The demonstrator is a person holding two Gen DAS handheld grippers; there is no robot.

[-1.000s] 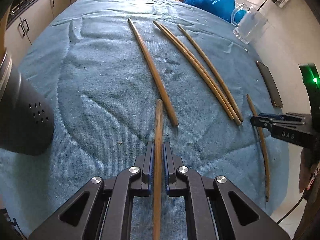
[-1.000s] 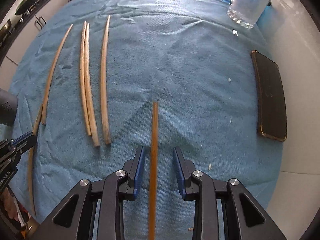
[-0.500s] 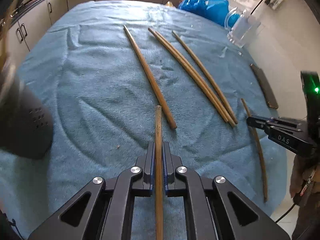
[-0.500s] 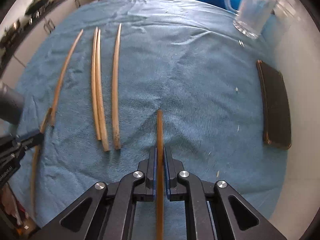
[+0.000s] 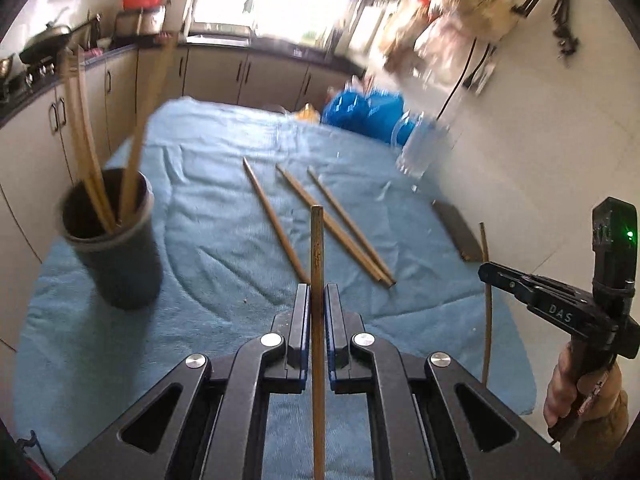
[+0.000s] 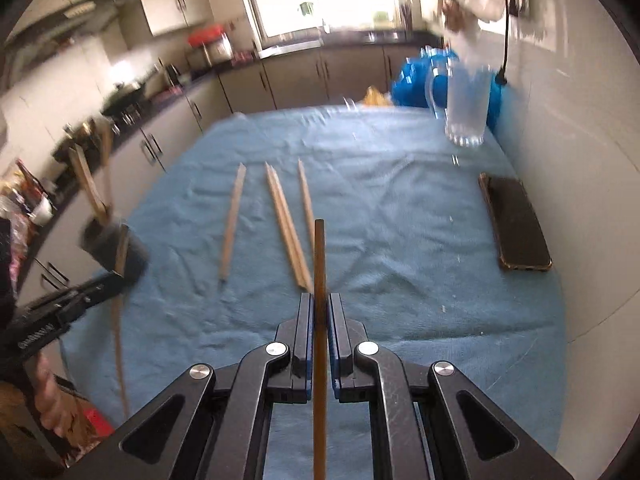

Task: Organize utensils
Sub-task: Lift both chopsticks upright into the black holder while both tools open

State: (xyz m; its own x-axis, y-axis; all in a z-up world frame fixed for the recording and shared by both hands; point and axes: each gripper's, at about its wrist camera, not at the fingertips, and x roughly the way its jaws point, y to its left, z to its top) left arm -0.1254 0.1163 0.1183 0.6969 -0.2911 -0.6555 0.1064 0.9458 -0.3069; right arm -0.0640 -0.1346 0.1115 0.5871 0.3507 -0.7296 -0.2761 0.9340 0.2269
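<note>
Left gripper [image 5: 317, 304]: jaws pinched on a wooden stick [image 5: 317, 256], lifted above the blue towel [image 5: 208, 184].
Right gripper [image 6: 319, 316]: jaws clamped on a second stick [image 6: 319, 264], also raised.
Holder: the dark cup [image 5: 116, 248] stands at the left of the desk, with several sticks already upright in it.
Loose sticks [image 5: 336, 224]: four lie mid-towel, well apart from the cup.
Step in hand: likely carrying both sticks to the cup.
Doing it well: tip each stick near vertical over the rim, lower one at a time, and avoid knocking the cup.
Watch: the glass mug [image 6: 466, 100] and phone [image 6: 516, 224] on the right.

Blue towel [image 6: 400, 240] carries four chopsticks [image 6: 286, 220] (parallel), phone [image 6: 516, 224], cup [image 5: 116, 248].
</note>
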